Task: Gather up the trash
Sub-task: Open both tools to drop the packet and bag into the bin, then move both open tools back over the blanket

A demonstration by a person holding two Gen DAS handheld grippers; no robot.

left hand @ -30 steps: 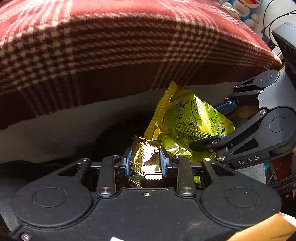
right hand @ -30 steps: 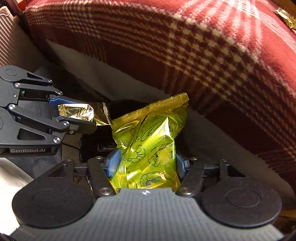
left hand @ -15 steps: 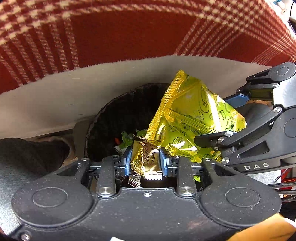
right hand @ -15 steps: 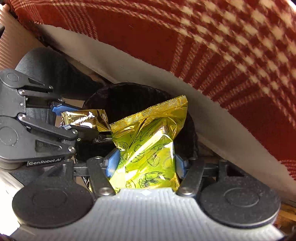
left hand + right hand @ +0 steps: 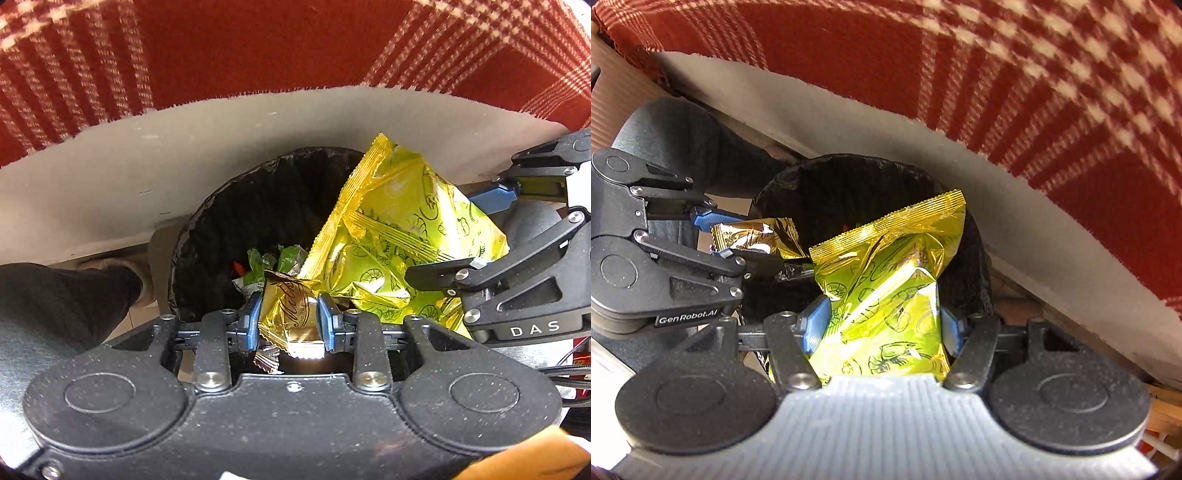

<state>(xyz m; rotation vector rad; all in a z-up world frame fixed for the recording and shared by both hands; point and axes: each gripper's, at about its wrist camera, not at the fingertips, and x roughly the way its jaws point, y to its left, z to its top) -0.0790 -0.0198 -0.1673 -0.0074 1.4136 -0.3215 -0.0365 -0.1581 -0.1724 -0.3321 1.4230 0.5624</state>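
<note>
My left gripper (image 5: 290, 319) is shut on a small gold chocolate wrapper (image 5: 291, 310), held over the near rim of a bin lined with a black bag (image 5: 236, 206). Green and white wrappers (image 5: 266, 262) lie at the bin's bottom. My right gripper (image 5: 882, 325) is shut on a yellow-green snack bag (image 5: 886, 288) printed with shrimps, held above the same bin (image 5: 849, 184). In the left wrist view the snack bag (image 5: 399, 236) and the right gripper (image 5: 491, 236) sit at right. The right wrist view has the left gripper (image 5: 713, 236) with the gold wrapper (image 5: 757, 238) at left.
A red and cream plaid cloth (image 5: 258, 44) hangs over a pale edge (image 5: 221, 129) just behind the bin; it also fills the top of the right wrist view (image 5: 997, 55). A person's dark trouser leg (image 5: 55, 306) stands left of the bin.
Both grippers have come down from the plaid cloth to above the bin's opening, each still holding its wrapper. The bin's inside and the trash in it have come into view.
</note>
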